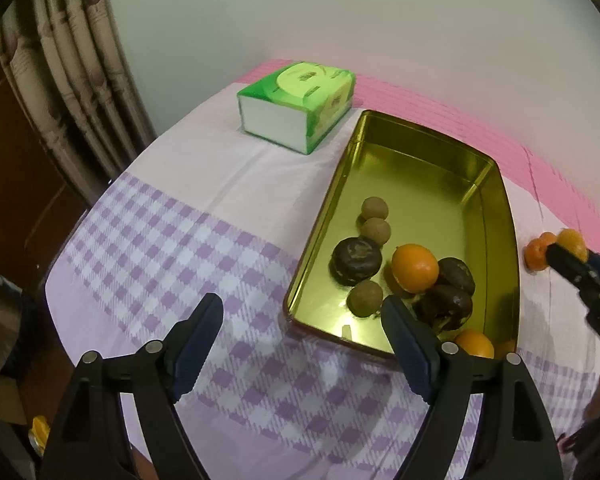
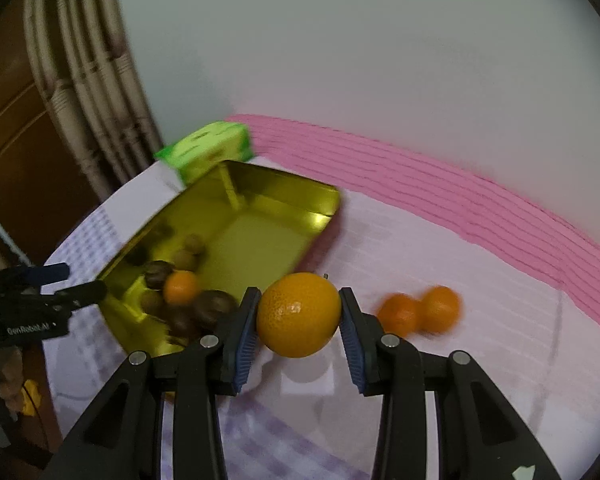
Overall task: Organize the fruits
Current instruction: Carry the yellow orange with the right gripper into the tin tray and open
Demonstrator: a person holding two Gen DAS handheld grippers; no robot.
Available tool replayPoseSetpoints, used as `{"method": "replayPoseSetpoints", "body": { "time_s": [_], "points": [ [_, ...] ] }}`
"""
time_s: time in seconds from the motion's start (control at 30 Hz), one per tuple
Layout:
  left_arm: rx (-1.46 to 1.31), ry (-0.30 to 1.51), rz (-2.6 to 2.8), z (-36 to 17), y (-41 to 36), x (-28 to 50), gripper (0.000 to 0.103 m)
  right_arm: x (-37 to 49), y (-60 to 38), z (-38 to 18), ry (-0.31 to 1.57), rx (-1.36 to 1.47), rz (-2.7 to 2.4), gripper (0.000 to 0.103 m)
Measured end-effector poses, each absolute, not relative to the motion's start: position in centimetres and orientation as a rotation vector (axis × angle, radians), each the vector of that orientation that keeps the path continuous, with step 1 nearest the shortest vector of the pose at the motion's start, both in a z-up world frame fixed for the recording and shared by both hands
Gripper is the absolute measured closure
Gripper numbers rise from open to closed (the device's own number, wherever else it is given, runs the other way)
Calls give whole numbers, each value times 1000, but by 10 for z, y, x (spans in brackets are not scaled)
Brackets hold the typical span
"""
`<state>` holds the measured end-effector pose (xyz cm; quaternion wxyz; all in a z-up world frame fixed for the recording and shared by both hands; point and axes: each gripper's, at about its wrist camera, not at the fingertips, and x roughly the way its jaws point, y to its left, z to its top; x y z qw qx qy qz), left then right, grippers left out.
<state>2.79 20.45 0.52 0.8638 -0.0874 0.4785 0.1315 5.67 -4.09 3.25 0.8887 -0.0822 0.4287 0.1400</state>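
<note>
Right gripper (image 2: 299, 316) pads on orange (image 2: 299, 314)

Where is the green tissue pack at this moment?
In the left wrist view the green tissue pack lies on the tablecloth at the far left, beside the far corner of the gold tray, near the pink wall strip.

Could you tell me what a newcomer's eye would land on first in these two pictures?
Most likely the bright orange clamped between the right gripper's blue pads, just beside the gold tin tray. Next comes the tray itself, shiny on the checked cloth and holding oranges, dark round fruits and small brown ones, with the left gripper open and empty at its near end. A green tissue pack sits behind the tray.
</note>
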Motion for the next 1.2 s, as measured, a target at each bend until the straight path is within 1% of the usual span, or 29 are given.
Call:
{"method": "replayPoseSetpoints", "body": {
  "time_s": [0.27, 0.5, 1.07, 1.2],
  "points": [
    [-206, 1020, 299, 0, 213, 28, 22, 63, 11, 6, 940, -254, 377, 67],
    [-205, 1032, 299, -3, 214, 30, 22, 63, 22, -15, 972, -305, 385, 67],
    [-211, 1051, 290, -9, 216, 34, 22, 63, 28, -21, 992, -299, 403, 65],
    [-200, 1053, 282, -11, 212, 35, 22, 61, 27, -18, 981, -291, 407, 62]
  ]
}}
